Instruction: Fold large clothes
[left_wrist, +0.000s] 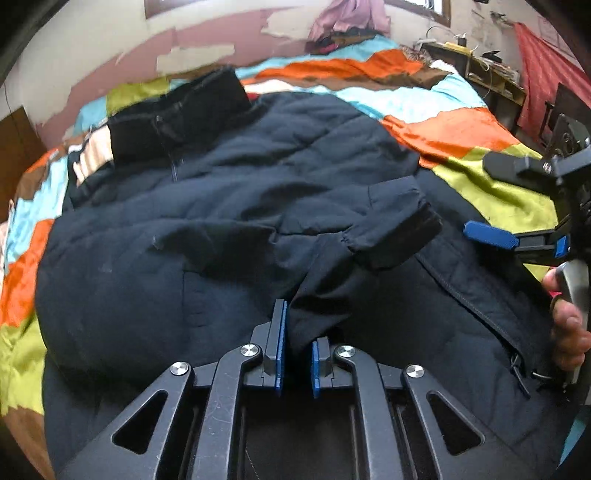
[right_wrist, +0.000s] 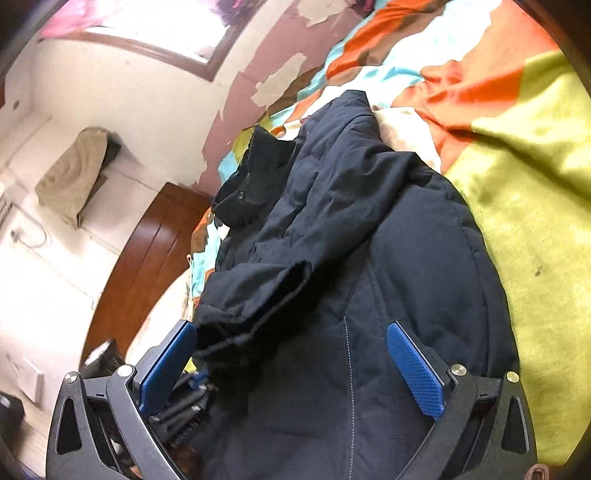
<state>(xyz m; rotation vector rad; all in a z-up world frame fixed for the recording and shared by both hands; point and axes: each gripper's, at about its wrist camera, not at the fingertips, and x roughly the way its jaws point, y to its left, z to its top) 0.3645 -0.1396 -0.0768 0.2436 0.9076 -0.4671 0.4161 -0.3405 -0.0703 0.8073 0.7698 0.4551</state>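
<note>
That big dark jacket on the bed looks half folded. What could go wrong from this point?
The left gripper pinches only a thin fold of the navy jacket, so the puffy fabric may slip out. The sleeve lies loosely across the body and could slide off when the jacket is moved. The right gripper stands wide open over the jacket, holding nothing, so that side has no support.

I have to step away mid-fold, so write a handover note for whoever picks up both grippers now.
Left gripper: jaws nearly shut, a fold of the jacket between the pads.
Right gripper: open, holding nothing, over the jacket's near edge.
Jacket: spread on the bedcover, collar at the far end.
Done: one sleeve laid across the front.
Left: the remaining folds, judging by its spread.
</note>
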